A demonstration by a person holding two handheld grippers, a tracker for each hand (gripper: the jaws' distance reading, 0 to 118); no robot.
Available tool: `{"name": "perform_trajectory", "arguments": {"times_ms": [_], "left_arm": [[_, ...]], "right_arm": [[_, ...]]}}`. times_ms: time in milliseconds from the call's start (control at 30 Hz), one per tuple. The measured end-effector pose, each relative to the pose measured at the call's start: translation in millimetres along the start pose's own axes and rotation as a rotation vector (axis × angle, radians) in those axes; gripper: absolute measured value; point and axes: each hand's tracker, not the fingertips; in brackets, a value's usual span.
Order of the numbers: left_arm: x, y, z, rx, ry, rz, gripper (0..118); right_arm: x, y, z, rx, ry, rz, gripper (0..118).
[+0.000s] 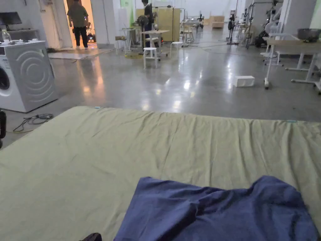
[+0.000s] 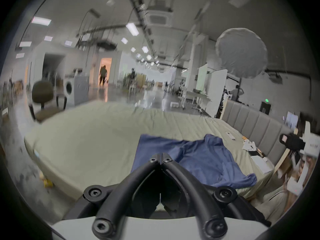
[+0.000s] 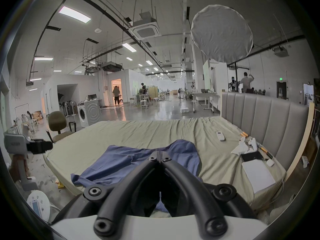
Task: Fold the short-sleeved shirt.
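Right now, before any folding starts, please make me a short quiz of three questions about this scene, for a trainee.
1. True or false: the blue shirt lies crumpled on the green bed sheet, not yet folded.
2. Multiple choice: the fingers of the left gripper are (A) wide open, (B) closed together with nothing between them, (C) clamped on a sleeve.
3. Fill in: beside the grey headboard, a white ______ control lies on the sheet.

Key: 1 true; 2 B; 3 remote.
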Motion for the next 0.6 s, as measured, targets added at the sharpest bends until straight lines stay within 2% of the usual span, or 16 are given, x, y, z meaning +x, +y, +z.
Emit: {"name": "perform_trajectory", "arguments": {"times_ms": [100,200,233,333,367,467,600], "left_arm": [[-30.2,-22.3,-12.1,-0.096,0.054,0.095,0],[-52.7,-44.4,-25.9,-0.154,0.079,0.106,3],[-58.7,-51.5,-33.3,-0.194,0.083,0.112,19],[-73.8,-72.6,-59.7,-0.257,0.073,0.104,83],[-77.5,-80.6,-70.3,-0.282,0.083,0.107,88],[-86.7,-99.9,-98.9,-0.327,0.104,0.075,87],[-94.1,-114.3,-127.2,-0.382,0.077,0.051,82]], "right_arm": [[6.7,-10.8,-0.4,-0.079,0.033,-0.045,0],[8.4,-20.4,-3.4,-0.109,0.032,-0.054,0],[7.9,-23.3,-6.1,-0.128,0.027,-0.053,0],[6.4,-30.4,-14.3,-0.166,0.021,-0.083,0],[6.4,-32.0,-16.2,-0.173,0.024,-0.107,0],[7.7,-35.5,-19.6,-0.189,0.032,-0.192,0],[6.7,-36.7,-20.2,-0.204,0.017,-0.202,0]]}}
